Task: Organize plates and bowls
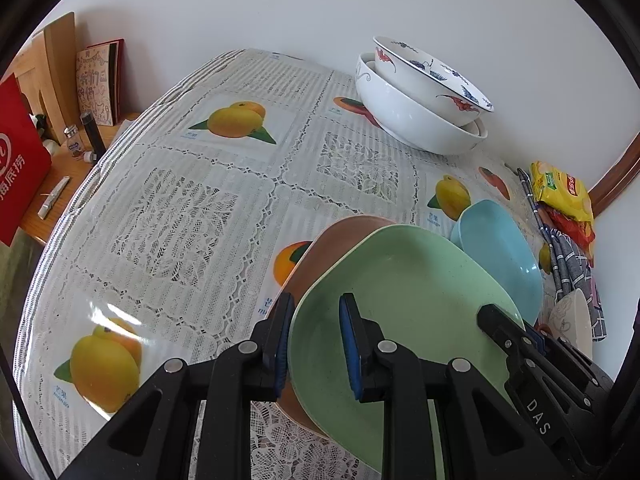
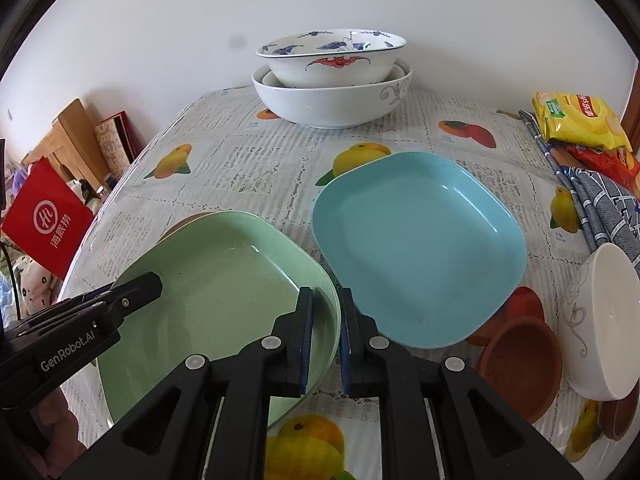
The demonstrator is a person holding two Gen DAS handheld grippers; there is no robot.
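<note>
Against the far wall, two bowls (image 2: 332, 80) sat nested; both grippers (image 1: 316, 344) (image 2: 326, 340), jaws seemingly half-closed, straddled the green plate's (image 2: 224, 280) rims; blue plate (image 2: 416, 248) remained unstacked.

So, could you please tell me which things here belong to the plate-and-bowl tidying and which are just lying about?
Part of the job:
green plate, held by both the left gripper and right gripper
brown plate beneath it
blue plate
stacked white bowls
small white bowl
brown bowl

Just lying about:
snack packets
checked cloth
red bag
</note>
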